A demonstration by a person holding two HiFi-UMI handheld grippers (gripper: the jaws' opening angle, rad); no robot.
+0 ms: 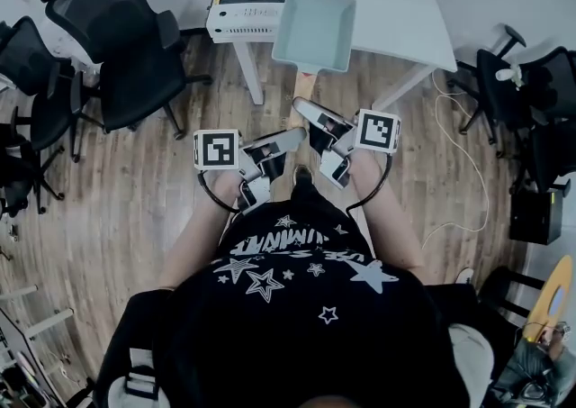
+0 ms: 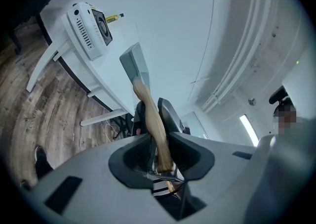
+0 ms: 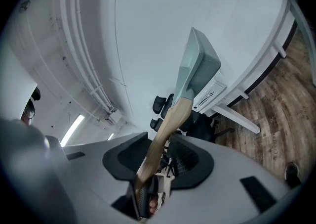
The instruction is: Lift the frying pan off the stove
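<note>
The frying pan (image 1: 312, 30) is off the stove (image 1: 249, 3) now. It hangs just to the right of the stove, with nothing under its far end that I can see. I hold it only by its wooden handle (image 1: 305, 86). My right tool (image 1: 308, 112) is clamped on the handle on the side nearer the stove, and my left tool (image 1: 290, 139) is clamped on the end farther from the stove.

I think the big danger is the pan's weight. The heavy part is out toward the stove and my grip is way back, so the pan could dip or roll. The smooth wood could also slide in the pads if I swing fast. If I swing left, the pan could bump the stove, which sits close to the edge and might get pushed off.

The room has a brown wood floor (image 1: 135, 181) all around the stove. Black chairs (image 1: 117, 37) stand to the left of the stove, and more stand far off to its right. The white surface (image 1: 405, 1) holds the stove and reaches out to the right of it.
</note>
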